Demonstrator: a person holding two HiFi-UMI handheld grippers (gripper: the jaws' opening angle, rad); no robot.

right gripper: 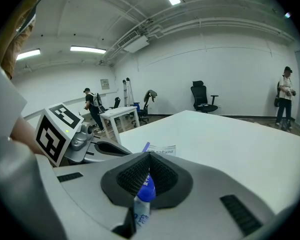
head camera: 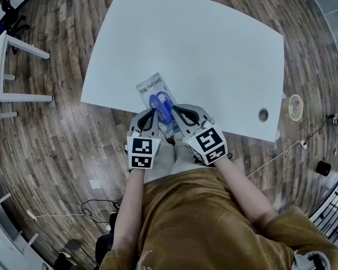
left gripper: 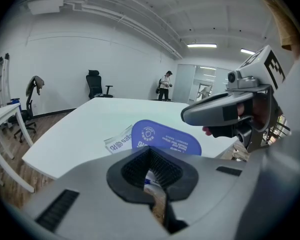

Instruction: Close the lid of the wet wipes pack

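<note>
The flat white plastic wet wipes pack (head camera: pixel 152 88) is lying on the large white table (head camera: pixel 203 49). In the head view it is resting at the table's 6 o'clock edge, nearest the person. Its blue oval flip lid (left gripper: pixel 165 140) is being held raised, standing up off the pack's top face, so the closing is judged not yet done.

The left gripper (left gripper: pixel 150 153), placed at 7 o'clock of the pack, is clenched. A white-and-blue sliver, apparently the pack's near end, is being pinched between its jaws. The right gripper (right gripper: pixel 149 158), at 5 o'clock, is clamped on the lid's blue rim, which is being seen edge-on between its jaws.

By this reading, the lid is still to be swung down flat onto the pack and pressed until seated, and both grips are then to be released.
</note>
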